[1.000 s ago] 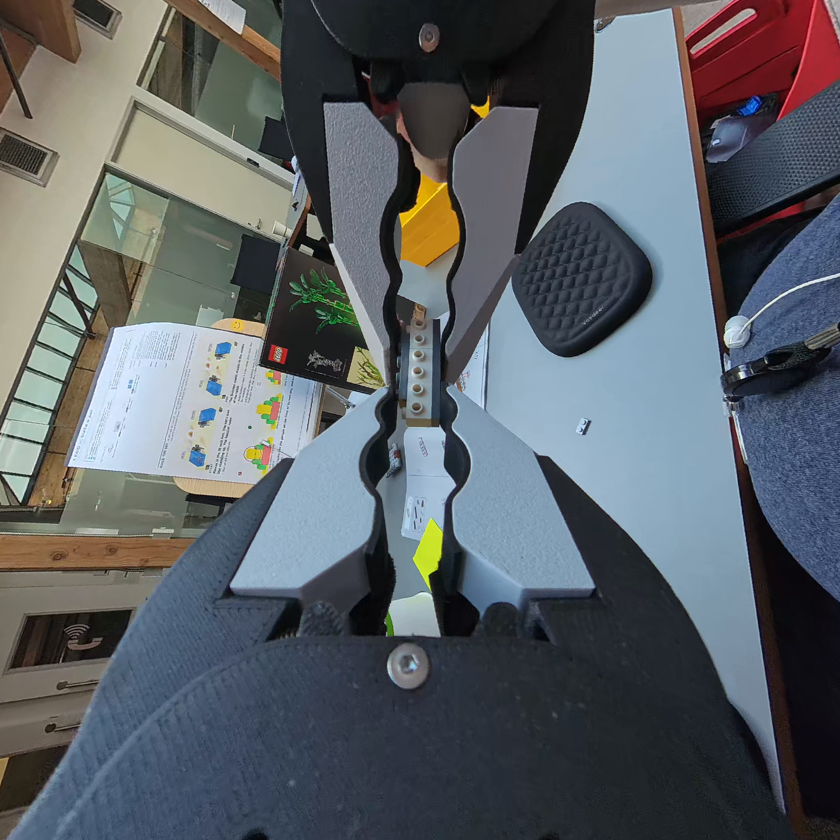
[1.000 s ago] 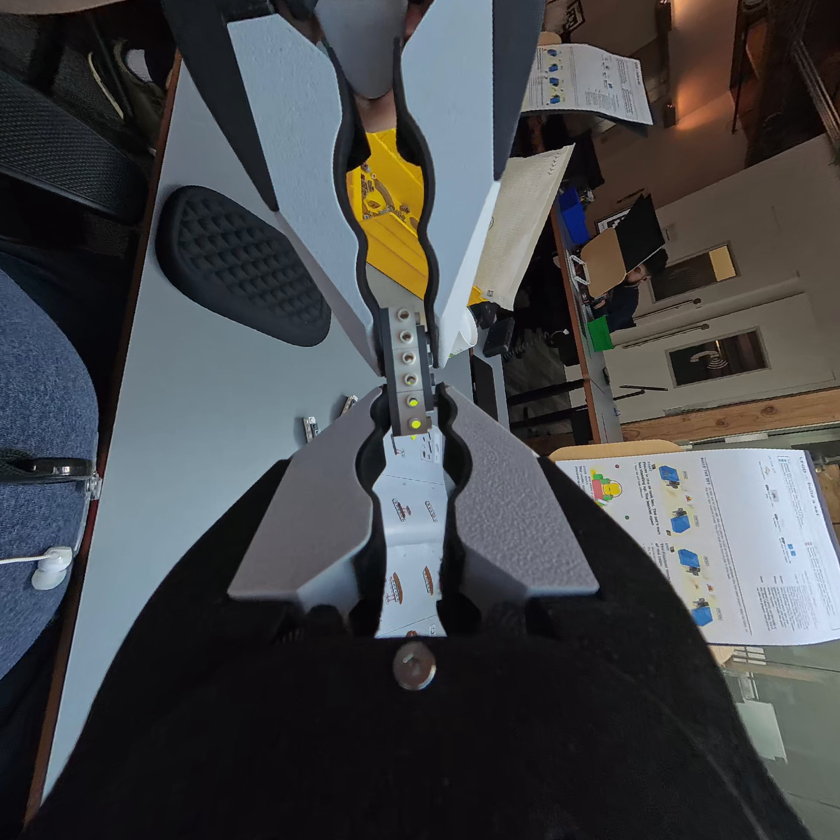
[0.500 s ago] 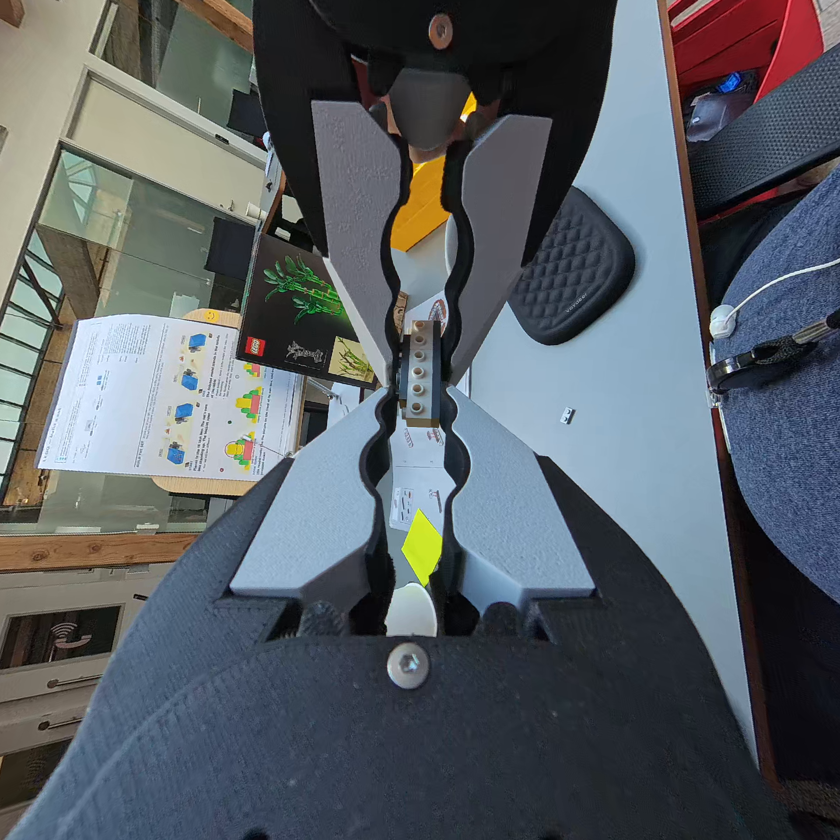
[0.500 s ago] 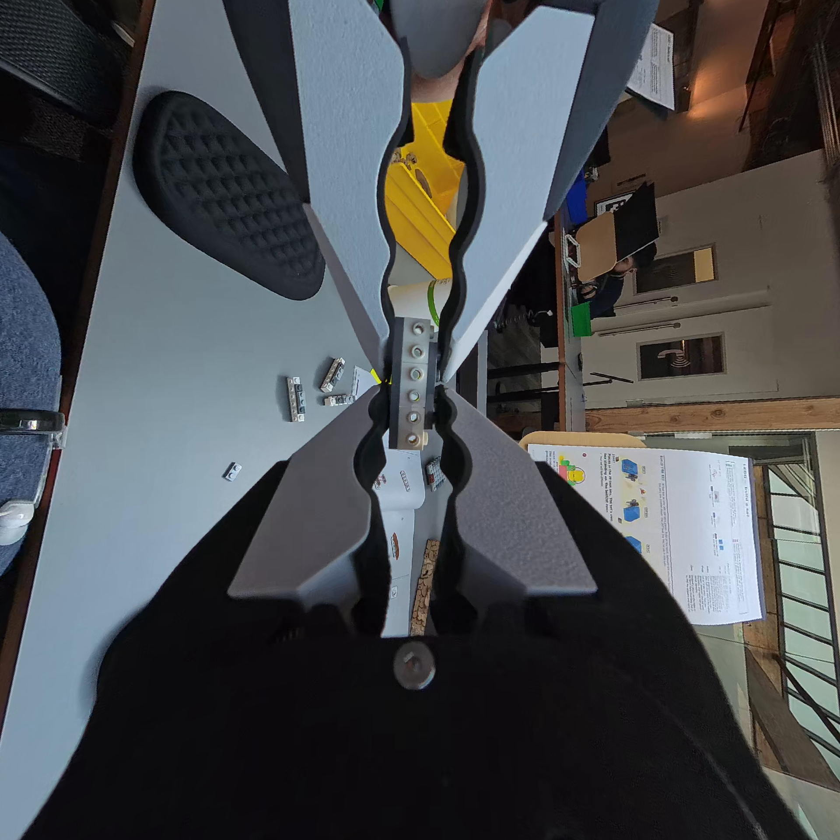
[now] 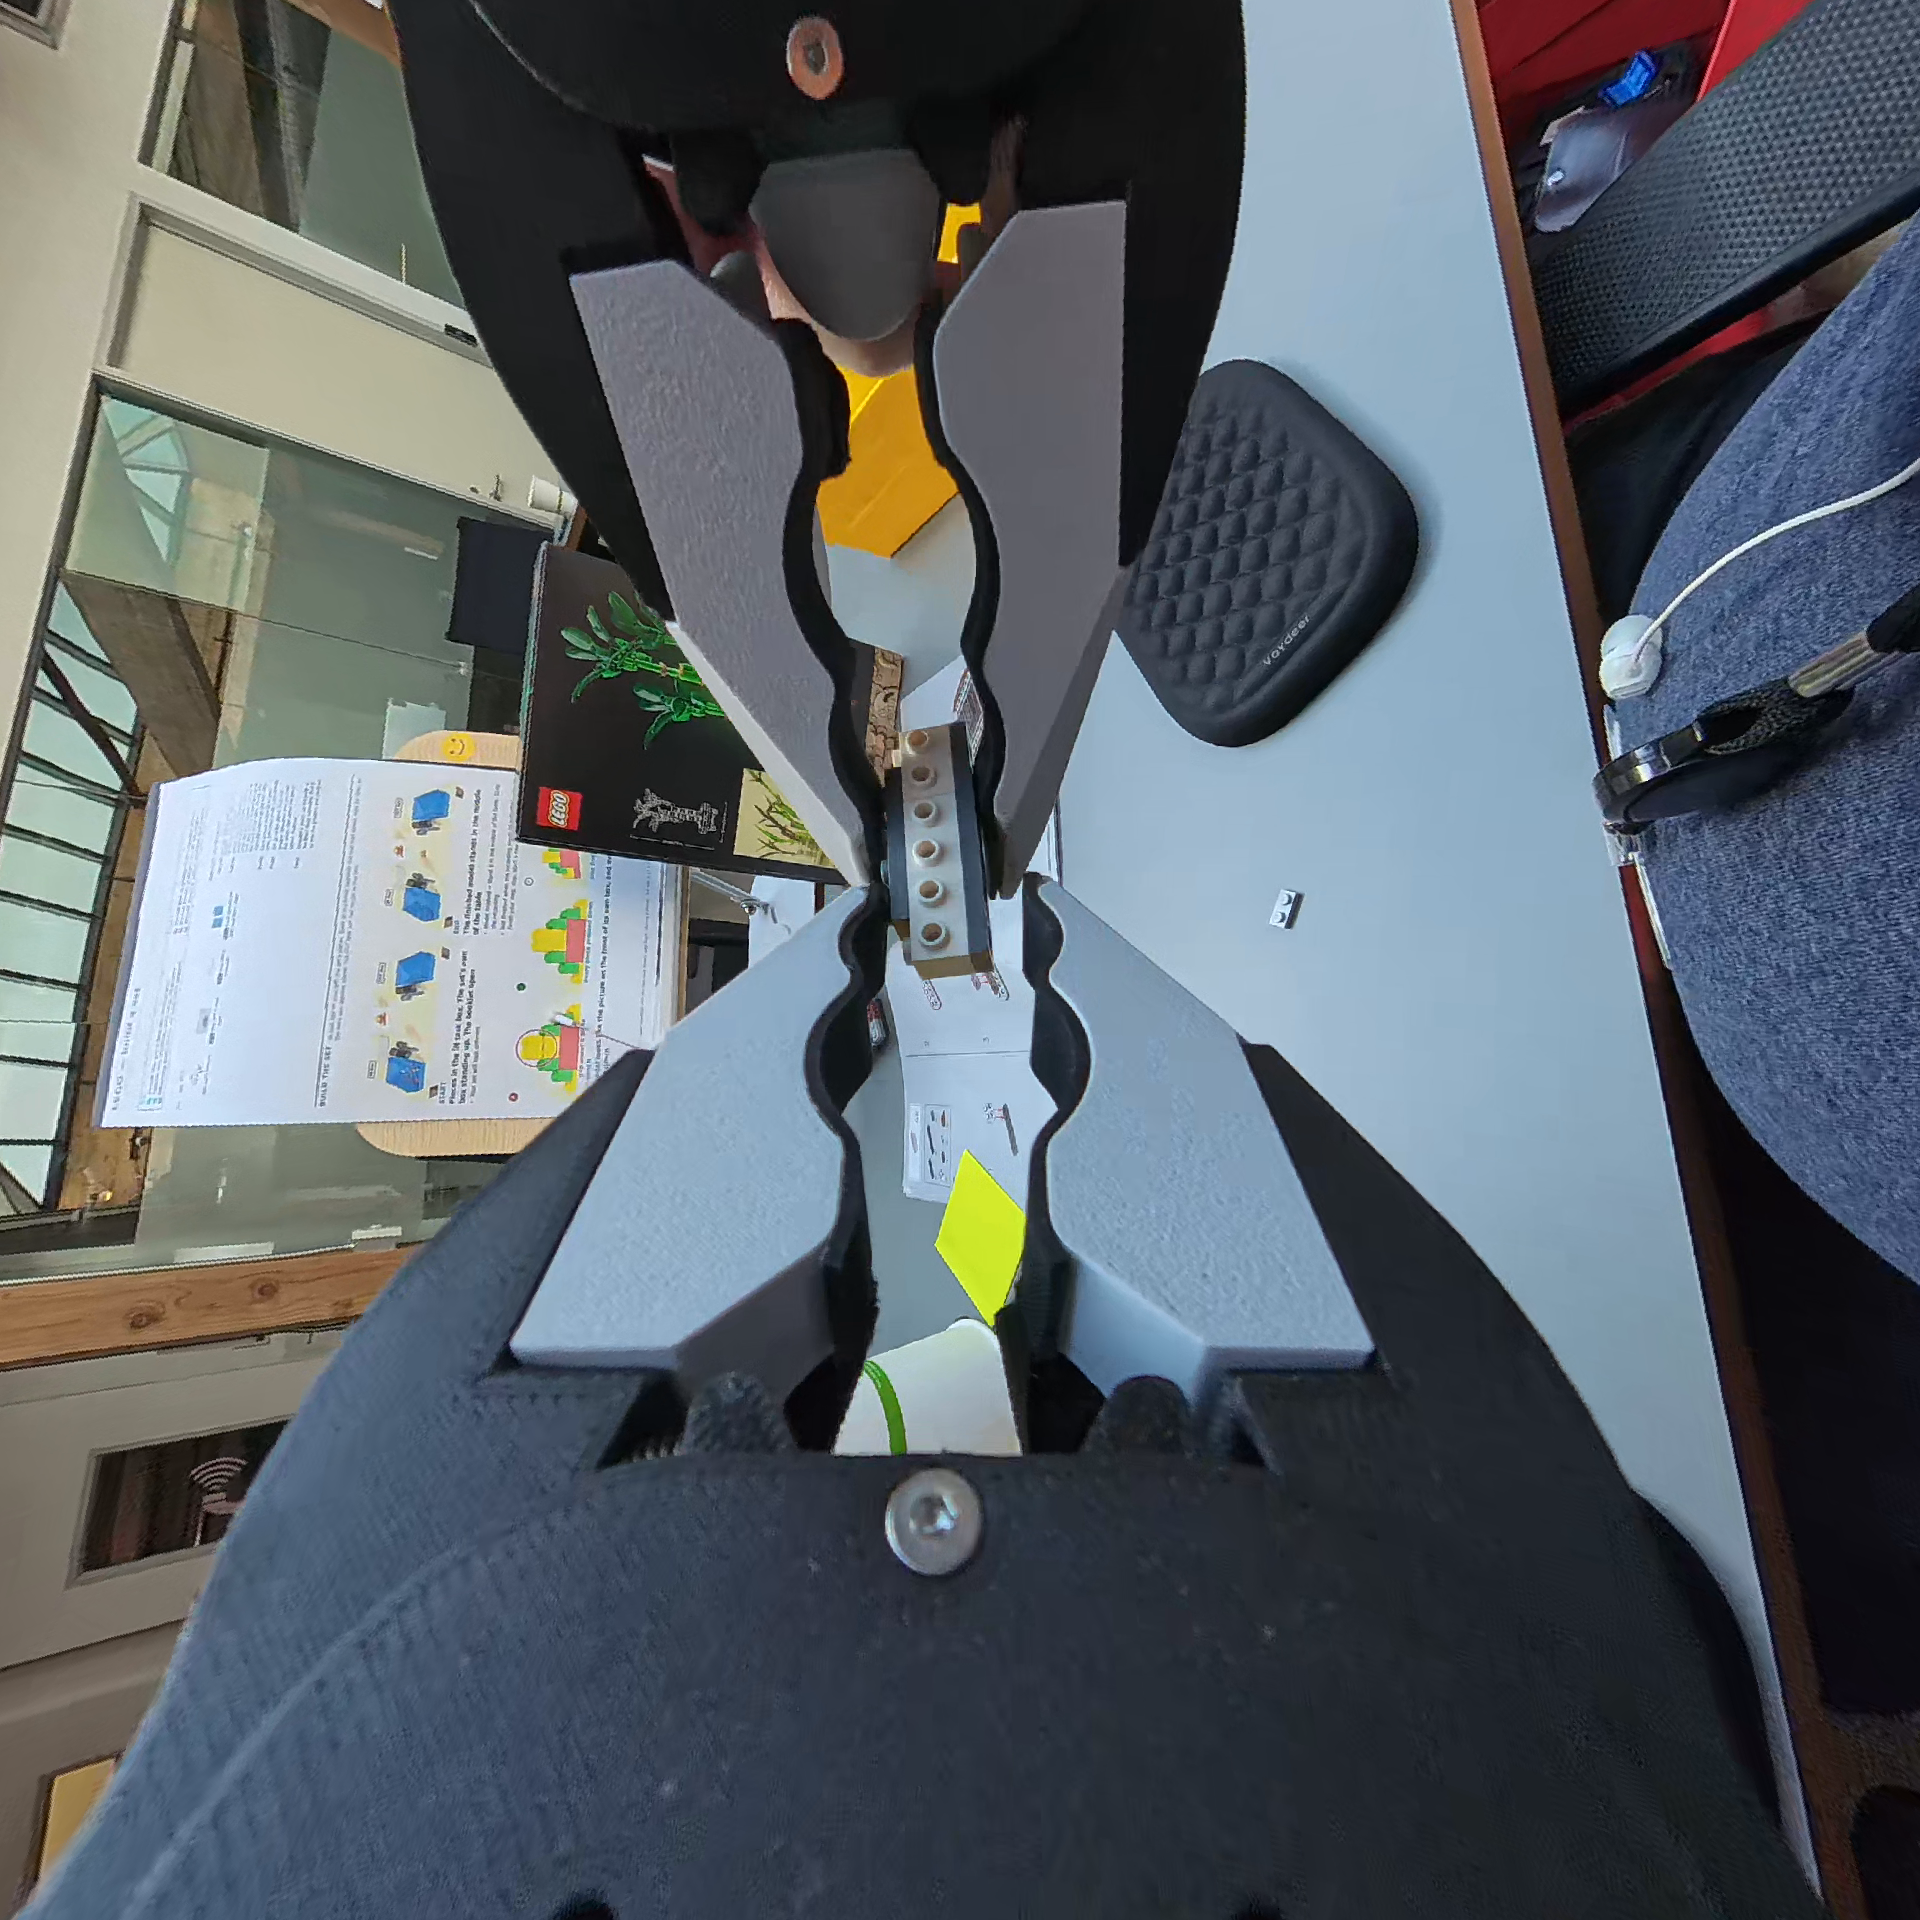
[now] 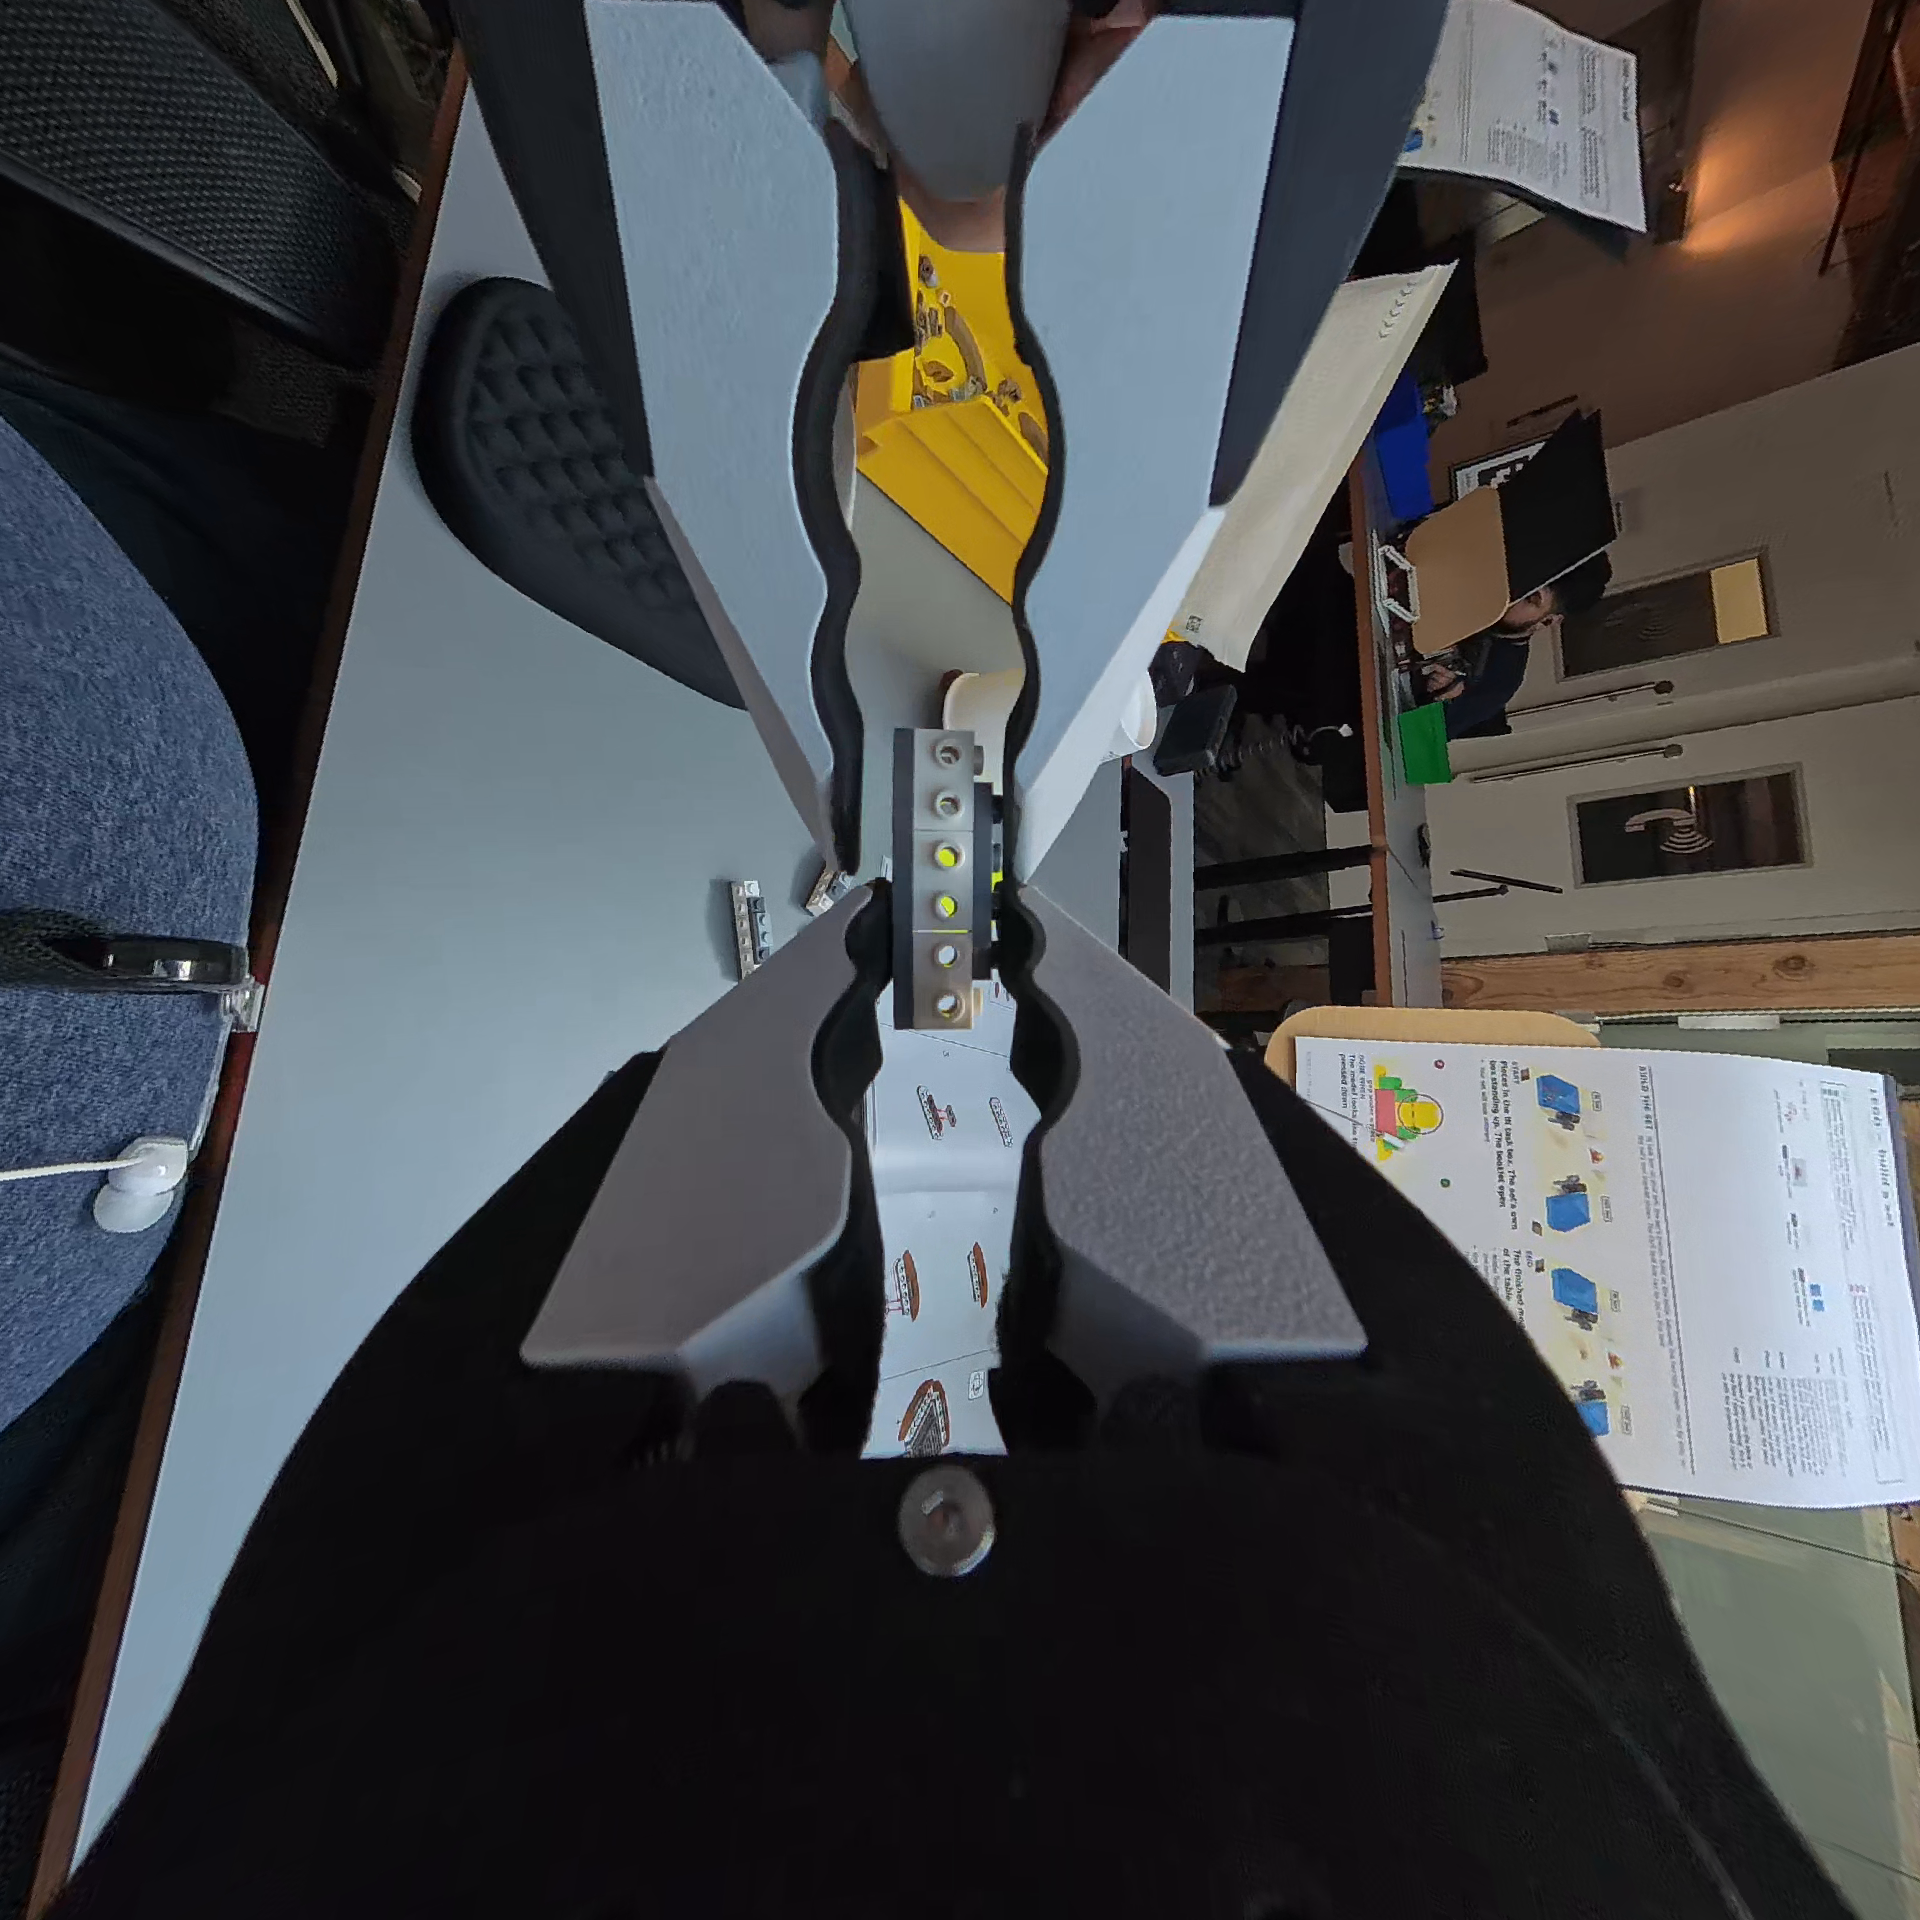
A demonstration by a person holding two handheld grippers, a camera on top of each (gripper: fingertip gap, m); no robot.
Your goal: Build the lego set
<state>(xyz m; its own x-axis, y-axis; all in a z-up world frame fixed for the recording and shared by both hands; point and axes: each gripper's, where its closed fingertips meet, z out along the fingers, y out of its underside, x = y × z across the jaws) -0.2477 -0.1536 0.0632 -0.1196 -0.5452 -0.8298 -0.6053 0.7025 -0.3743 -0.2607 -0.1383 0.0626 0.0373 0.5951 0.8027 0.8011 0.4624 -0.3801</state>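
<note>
Bamboo-picture set box (image 5: 644,748) and a yellow sticky note (image 5: 979,1231) show only in my left view; loose grey plates (image 6: 750,925) and the yellow parts bin (image 6: 956,416) only in my right. My left gripper (image 5: 940,914) and right gripper (image 6: 940,925) meet tip to tip above the table (image 5: 1434,1039), both pinching the studded brick assembly (image 5: 932,862). Writing I leave unread.

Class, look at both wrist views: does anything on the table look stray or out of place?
One tiny grey piece lies alone on the bare table, apart from the loose grey pieces by the instruction sheet. Both tongs grip the same brick assembly.
</note>
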